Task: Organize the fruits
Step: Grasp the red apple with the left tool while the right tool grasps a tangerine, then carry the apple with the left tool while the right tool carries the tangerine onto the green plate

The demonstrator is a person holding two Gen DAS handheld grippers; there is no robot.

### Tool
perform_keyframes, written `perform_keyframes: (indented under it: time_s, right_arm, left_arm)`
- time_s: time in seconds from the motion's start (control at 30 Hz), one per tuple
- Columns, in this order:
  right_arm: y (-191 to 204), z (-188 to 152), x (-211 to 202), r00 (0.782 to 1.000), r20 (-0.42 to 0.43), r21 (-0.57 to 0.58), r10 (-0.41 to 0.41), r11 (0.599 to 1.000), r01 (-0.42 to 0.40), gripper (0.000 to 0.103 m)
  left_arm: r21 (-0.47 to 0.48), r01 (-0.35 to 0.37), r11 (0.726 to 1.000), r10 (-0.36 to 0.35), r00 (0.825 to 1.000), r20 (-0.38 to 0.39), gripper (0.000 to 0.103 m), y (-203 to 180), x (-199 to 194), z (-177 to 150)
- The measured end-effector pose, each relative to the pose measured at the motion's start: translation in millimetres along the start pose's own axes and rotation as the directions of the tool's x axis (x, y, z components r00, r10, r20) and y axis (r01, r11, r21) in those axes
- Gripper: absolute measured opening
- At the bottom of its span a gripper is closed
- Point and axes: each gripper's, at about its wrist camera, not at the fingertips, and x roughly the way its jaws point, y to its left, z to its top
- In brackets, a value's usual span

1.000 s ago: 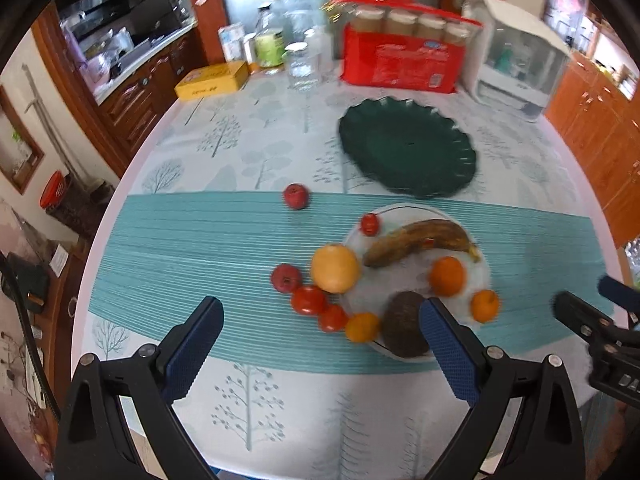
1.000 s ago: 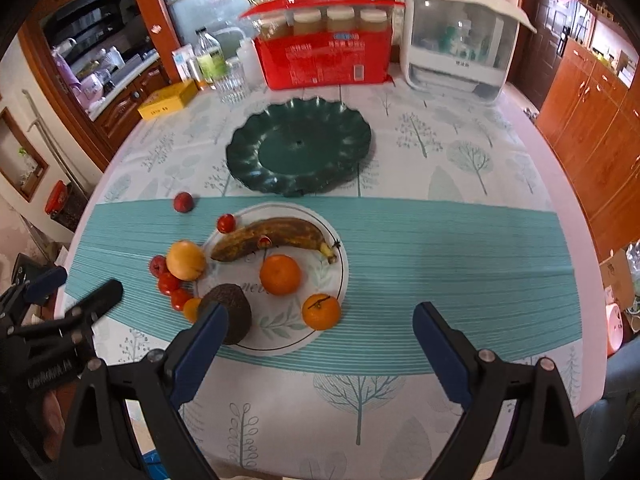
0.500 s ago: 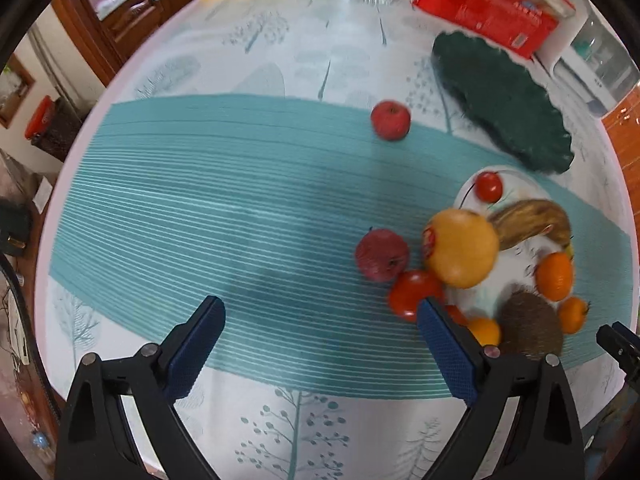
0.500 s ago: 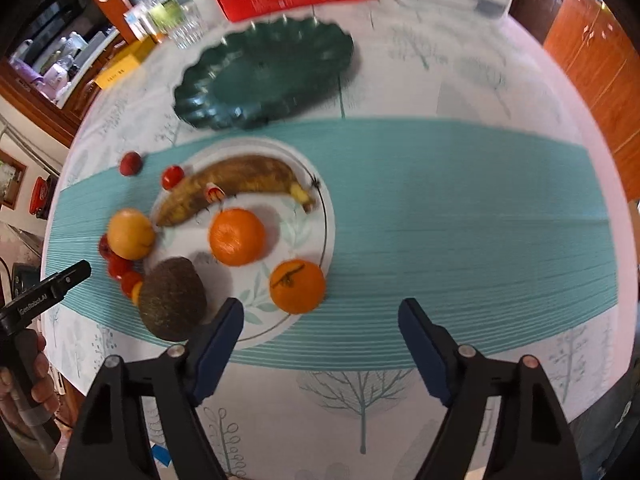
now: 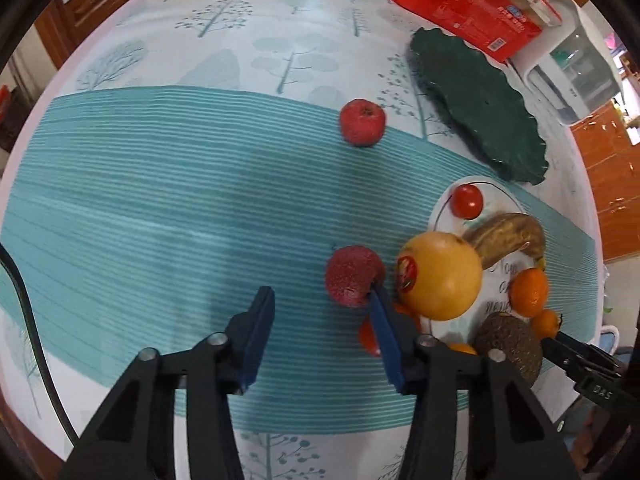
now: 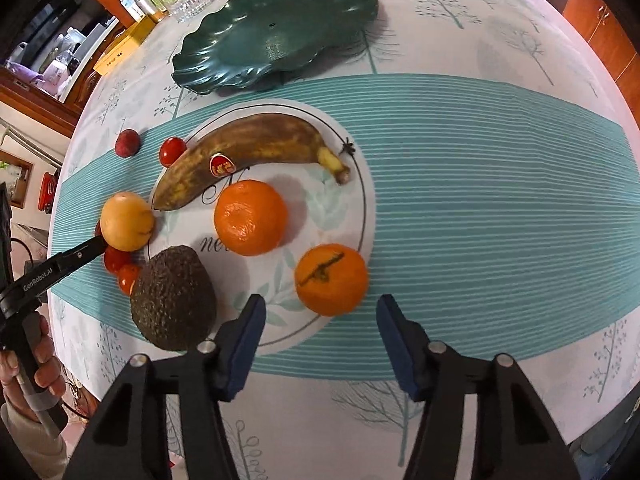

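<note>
The left tongs (image 5: 320, 334) hang low over the teal stripe of the desk (image 5: 160, 216), spread, nothing pinched between them. The tip of their right finger sits right against the near side of a rough dark-red fruit (image 5: 354, 275); the left finger is off on bare cloth. Just right of that fruit is a big yellow-orange fruit (image 5: 440, 276) with a red sticker, resting at the left edge of the white plate (image 5: 444, 208). Some small red tomatoes (image 5: 368, 336) are partly hidden behind the right finger. Farther off, alone on the stripe's far edge, lies a second red fruit (image 5: 362, 122).

The right tongs (image 6: 320, 340) are also spread and holding nothing, hovering at the near rim of the white plate (image 6: 360, 184). A small orange (image 6: 331, 279) with its stem scar up lies on that rim just beyond the gap between the fingers. A larger orange (image 6: 250, 218) sits mid-plate, a browned banana (image 6: 248, 152) with a red sticker curves across the far half, and a dark avocado (image 6: 173, 298) rests at the near left edge, close to the left finger. A cherry tomato (image 6: 173, 151) sits at the far left rim.

Beyond the white plate, the scalloped green plate (image 6: 280, 32) has no fruit on it.
</note>
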Motion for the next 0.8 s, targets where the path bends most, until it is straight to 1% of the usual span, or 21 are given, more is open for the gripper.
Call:
perform_keyframes:
  time_s: [0.1,0.23,0.3,0.4,0.5,0.67,0.7,0.8]
  right_arm:
    - [2,2,3,1.000,0.006,-0.001,-0.022,1.000,0.022,0.049]
    - [0,5,7,0.999,0.006,0.001,-0.031,1.000,0.031,0.042]
    - [-3,7,10,1.000,-0.004,0.018,-0.021,1.000,0.021,0.041]
    - [-5,9,13,1.000,-0.006,0.031,-0.008,0.999,0.008,0.041]
    - [-3,10,15,1.000,0.001,0.026,-0.008,1.000,0.008,0.041]
    - [-3,12,16,1.000,0.005,0.017,-0.008,1.000,0.008,0.041]
    - [-3,12,17,1.000,0.007,0.015,-0.008,1.000,0.008,0.041]
    - [-1,13,17,1.000,0.016,-0.002,-0.016,1.000,0.016,0.040]
  left_arm:
    - [0.023,0.016,1.000,-0.016,1.000,-0.002,0.035,-7,3,4]
    - [0.054,0.010,0.998,-0.009,1.000,-0.003,0.034,-15,5,6]
    - [0.059,0.018,0.998,-0.018,1.000,-0.008,0.034,-16,6,8]
    - [0.062,0.025,0.998,-0.025,1.000,-0.015,0.034,-18,10,11]
    - [0.059,0.014,0.998,-0.013,1.000,-0.022,0.034,-16,12,14]
    - [0.054,0.007,0.998,-0.007,1.000,-0.008,0.034,-17,16,21]
    - [0.055,0.007,0.998,-0.006,1.000,-0.005,0.032,-16,17,21]
    - [0.056,0.006,0.998,-0.006,1.000,0.003,0.030,-15,17,22]
